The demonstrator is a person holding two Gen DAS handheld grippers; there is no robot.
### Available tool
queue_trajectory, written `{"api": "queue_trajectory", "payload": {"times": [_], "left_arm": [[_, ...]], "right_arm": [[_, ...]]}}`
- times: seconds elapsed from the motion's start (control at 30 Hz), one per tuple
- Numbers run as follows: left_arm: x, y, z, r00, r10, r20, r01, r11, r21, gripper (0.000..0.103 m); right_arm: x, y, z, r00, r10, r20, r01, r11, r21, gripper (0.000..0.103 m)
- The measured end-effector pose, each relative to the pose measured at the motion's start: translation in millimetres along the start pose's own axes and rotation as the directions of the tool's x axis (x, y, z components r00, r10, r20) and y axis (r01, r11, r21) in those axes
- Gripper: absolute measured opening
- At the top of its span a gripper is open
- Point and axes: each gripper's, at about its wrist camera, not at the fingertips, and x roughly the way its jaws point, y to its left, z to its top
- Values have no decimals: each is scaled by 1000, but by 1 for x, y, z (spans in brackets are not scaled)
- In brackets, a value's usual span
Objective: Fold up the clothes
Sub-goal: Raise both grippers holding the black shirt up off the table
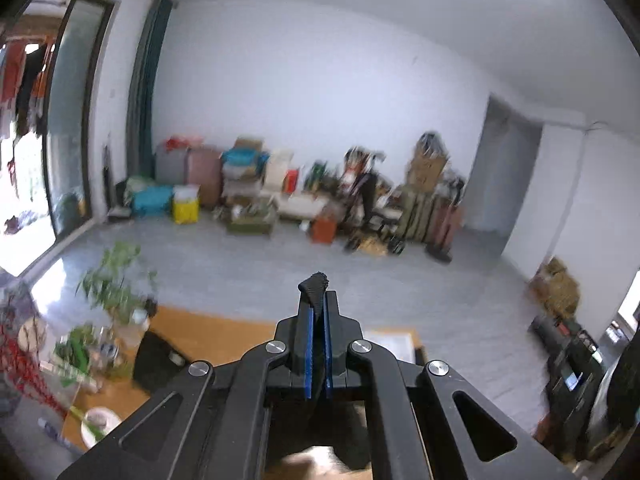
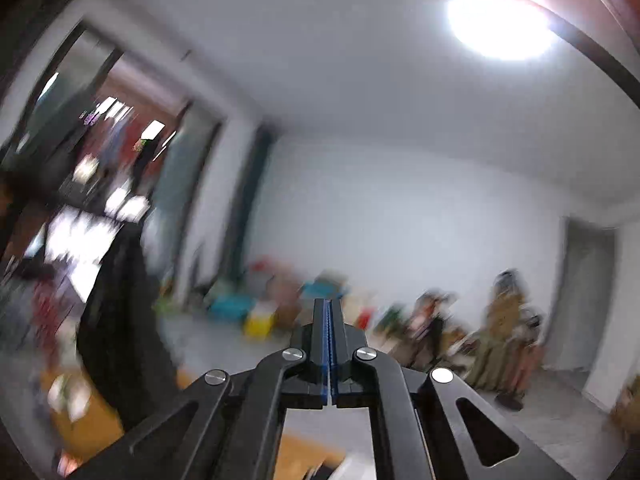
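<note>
Left gripper point(image 1: 316, 300) pinches dark cloth point(image 1: 316, 286), mostly hidden, perhaps clothing.

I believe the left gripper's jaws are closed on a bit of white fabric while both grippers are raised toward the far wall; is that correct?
Not quite: the fabric is black, not white. In the left wrist view, the left gripper has its jaws closed on a tuft of black fabric poking out above the blue pads. The rest holds: both the left gripper and the right gripper point toward the far wall.
</note>
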Motion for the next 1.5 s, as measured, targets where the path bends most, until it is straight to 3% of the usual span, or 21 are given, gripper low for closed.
{"api": "queue_trajectory", "payload": {"times": [0.07, 0.13, 0.2, 0.27, 0.4, 0.43, 0.53, 0.63, 0.7, 0.73, 0.83, 0.9, 0.97, 1.0, 1.03, 1.1, 1.17, 1.27, 1.33, 1.4, 1.5], "left_arm": [[33, 11, -16, 997, 37, -71, -38, 999, -6, 4], [63, 28, -32, 987, 84, -140, -85, 996, -2, 4], [94, 41, -49, 977, 107, -183, -111, 994, -12, 4], [115, 57, -61, 971, 115, -211, -123, 992, -28, 4], [129, 73, -67, 963, 143, -230, -156, 987, -37, 4], [131, 75, -65, 962, 145, -232, -157, 987, -37, 4], [139, 83, -60, 958, 155, -242, -169, 985, -39, 4], [138, 88, -53, 953, 158, -257, -176, 983, -49, 4], [140, 94, -54, 949, 176, -264, -197, 979, -56, 4], [139, 96, -53, 946, 182, -268, -205, 977, -60, 4], [133, 100, -52, 942, 199, -271, -225, 972, -66, 4], [130, 104, -51, 939, 210, -272, -237, 969, -72, 4], [126, 107, -52, 938, 213, -274, -243, 967, -81, 4], [123, 110, -52, 937, 208, -279, -242, 966, -91, 4], [121, 114, -52, 937, 204, -284, -241, 965, -102, 4], [112, 123, -54, 936, 197, -290, -246, 959, -144, 4], [100, 128, -55, 942, 191, -277, -243, 956, -166, 4], [81, 135, -56, 949, 183, -258, -238, 951, -200, 4], [69, 140, -57, 953, 178, -244, -233, 947, -222, 4], [57, 145, -58, 958, 173, -231, -229, 942, -244, 4], [38, 152, -59, 963, 166, -210, -222, 935, -277, 4]], "right_arm": [[26, 20, -38, 989, 101, -105, -101, 995, 6, 5], [61, 39, -99, 951, 210, -228, -196, 977, 81, 22], [88, 58, -158, 907, 305, -292, -269, 950, 157, 24], [113, 79, -224, 856, 388, -343, -325, 918, 227, 28], [164, 131, -349, 715, 524, -464, -394, 849, 351, 34], [170, 138, -371, 693, 538, -480, -406, 841, 356, 37], [183, 185, -411, 632, 581, -512, -486, 813, 322, 43], [182, 229, -426, 544, 657, -522, -594, 741, 314, 52], [185, 251, -424, 517, 685, -513, -626, 712, 319, 56], [191, 259, -422, 509, 696, -507, -633, 702, 328, 61], [210, 282, -418, 489, 723, -488, -651, 675, 347, 63], [226, 296, -413, 493, 722, -485, -652, 676, 344, 63], [236, 304, -413, 488, 717, -498, -646, 680, 346, 40], [239, 306, -414, 490, 708, -508, -639, 688, 343, 17], [241, 306, -413, 498, 698, -515, -630, 699, 339, 5], [240, 287, -407, 539, 670, -511, -588, 733, 341, 5], [241, 245, -393, 607, 611, -508, -504, 790, 348, 4], [232, 157, -352, 762, 428, -487, -347, 904, 250, 4], [227, 99, -324, 840, 290, -459, -227, 955, 189, 4], [221, 41, -297, 896, 145, -420, -97, 986, 134, 4], [200, -18, -244, 943, -35, -331, 62, 995, 73, 4]]}}
